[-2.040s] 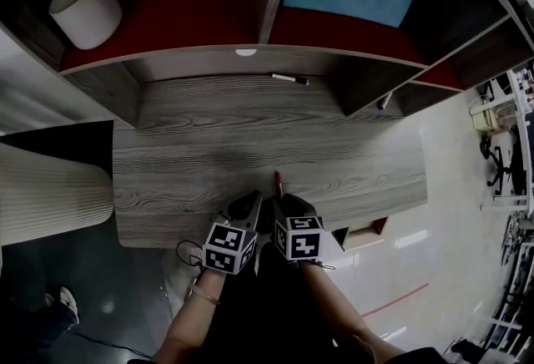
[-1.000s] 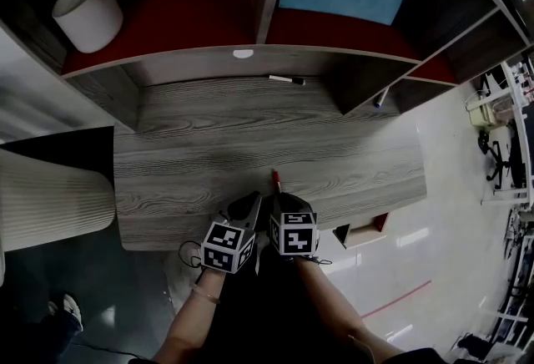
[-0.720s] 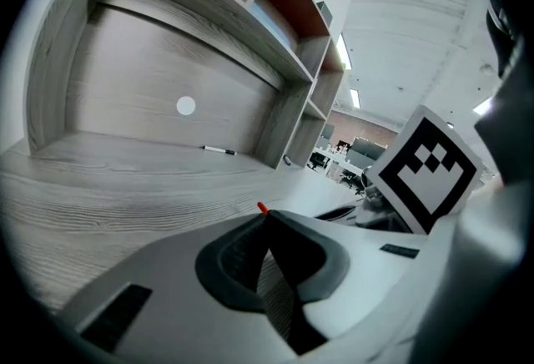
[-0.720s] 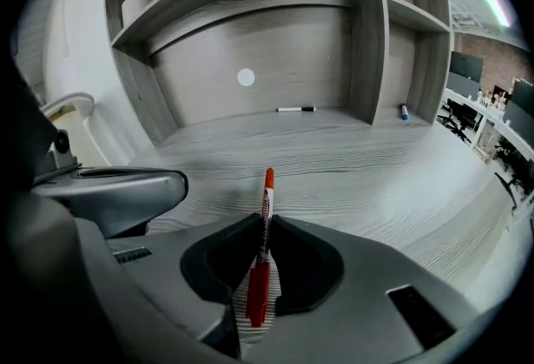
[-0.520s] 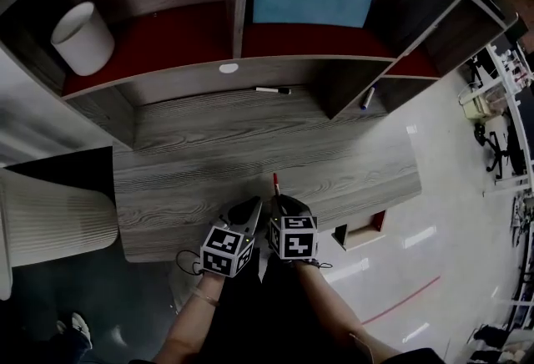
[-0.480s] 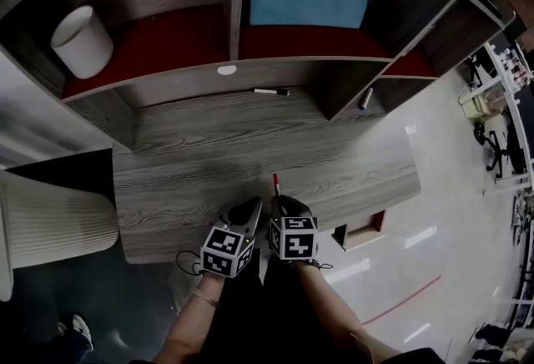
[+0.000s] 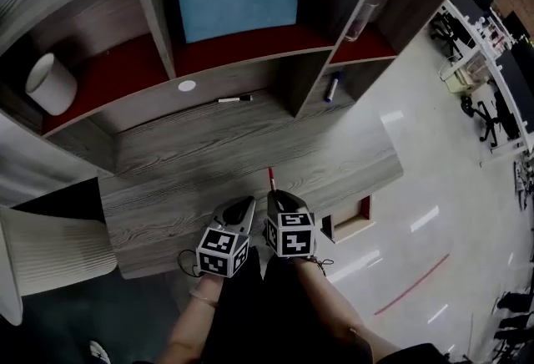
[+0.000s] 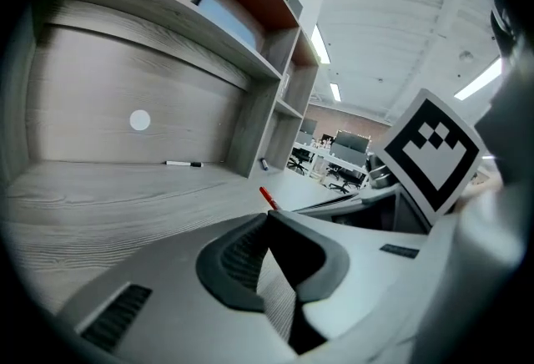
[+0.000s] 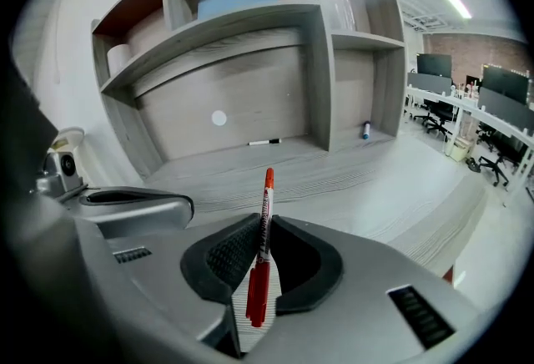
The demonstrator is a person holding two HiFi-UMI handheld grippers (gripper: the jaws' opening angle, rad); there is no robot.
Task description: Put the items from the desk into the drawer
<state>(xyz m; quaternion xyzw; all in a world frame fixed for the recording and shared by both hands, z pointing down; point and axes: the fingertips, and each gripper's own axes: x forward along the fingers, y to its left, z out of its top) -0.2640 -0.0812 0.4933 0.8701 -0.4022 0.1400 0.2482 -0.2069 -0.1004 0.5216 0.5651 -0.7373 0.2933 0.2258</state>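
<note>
Cup (image 7: 50,83) on red shelf (image 7: 108,74), far left. Left gripper (image 7: 237,210) over near edge of desk (image 7: 167,179), jaws together, nothing between. Black marker (image 7: 234,99) flat at back of desk. Right gripper (image 7: 277,199) just beside left one, clamped on red pen (image 9: 265,212), above desk. Small marker (image 7: 331,88) in right cubby, possibly blue.

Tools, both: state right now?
Left tool: closed, empty.
Right tool: closed on red pen.
</note>
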